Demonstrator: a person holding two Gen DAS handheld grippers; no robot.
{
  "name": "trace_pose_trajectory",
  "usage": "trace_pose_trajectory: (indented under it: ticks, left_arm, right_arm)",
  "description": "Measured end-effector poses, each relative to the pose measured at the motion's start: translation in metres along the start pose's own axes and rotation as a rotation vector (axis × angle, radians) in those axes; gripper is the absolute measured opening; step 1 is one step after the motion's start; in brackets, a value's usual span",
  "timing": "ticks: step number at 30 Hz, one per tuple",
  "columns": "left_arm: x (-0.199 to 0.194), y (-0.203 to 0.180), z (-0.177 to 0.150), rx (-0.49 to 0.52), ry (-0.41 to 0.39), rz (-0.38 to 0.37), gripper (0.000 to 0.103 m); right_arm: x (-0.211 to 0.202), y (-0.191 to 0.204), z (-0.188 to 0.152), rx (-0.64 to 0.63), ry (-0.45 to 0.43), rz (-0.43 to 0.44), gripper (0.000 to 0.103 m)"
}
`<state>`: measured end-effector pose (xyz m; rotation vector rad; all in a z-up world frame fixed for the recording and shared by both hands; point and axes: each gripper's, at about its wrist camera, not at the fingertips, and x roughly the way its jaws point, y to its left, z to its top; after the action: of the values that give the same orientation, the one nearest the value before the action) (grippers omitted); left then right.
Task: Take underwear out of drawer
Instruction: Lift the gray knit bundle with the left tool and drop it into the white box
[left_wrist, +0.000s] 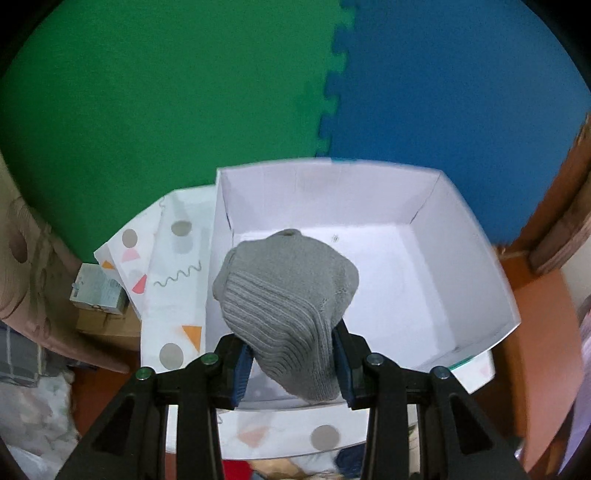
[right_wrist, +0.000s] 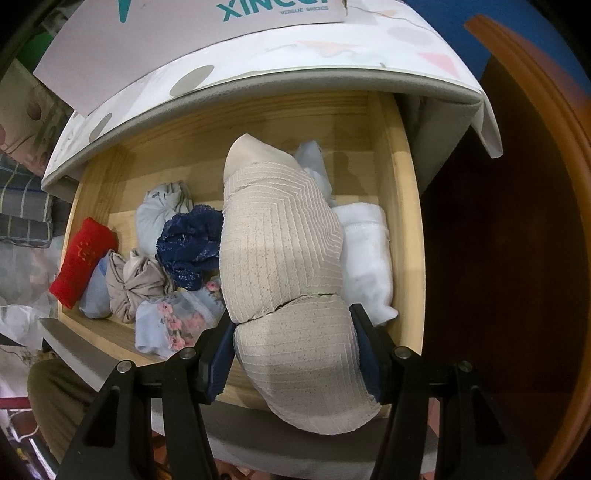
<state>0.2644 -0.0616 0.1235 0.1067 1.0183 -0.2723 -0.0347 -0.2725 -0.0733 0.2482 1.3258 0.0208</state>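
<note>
In the left wrist view my left gripper (left_wrist: 291, 363) is shut on a rolled grey ribbed underwear (left_wrist: 284, 295) and holds it above the white cardboard box (left_wrist: 476, 273). In the right wrist view my right gripper (right_wrist: 295, 350) is shut on a rolled beige textured underwear (right_wrist: 284, 258) and holds it over the open wooden drawer (right_wrist: 402, 206). In the drawer lie more rolled pieces: red (right_wrist: 83, 260), navy lace (right_wrist: 192, 245), white (right_wrist: 367, 258), light blue floral (right_wrist: 173, 325) and taupe (right_wrist: 138, 284).
The white box stands on the patterned top of the cabinet (left_wrist: 173, 280). Green (left_wrist: 166, 92) and blue (left_wrist: 461, 81) foam mats cover the wall behind. A dark wooden door (right_wrist: 517, 258) is to the drawer's right. Cardboard boxes (left_wrist: 98, 291) and bedding lie at the left.
</note>
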Motion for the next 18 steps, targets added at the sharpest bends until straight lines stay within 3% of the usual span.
trace_pose_trajectory:
  ticks: [7,18]
  left_arm:
    - [0.024,0.004,-0.017,0.012,0.056,0.060,0.039]
    - [0.021,0.009,-0.027,-0.005,0.069,0.085,0.043]
  right_arm:
    - [0.001,-0.002,0.001,0.004,0.003,0.006,0.055]
    - [0.002,-0.001,0.000,0.004,0.003,0.002,0.055]
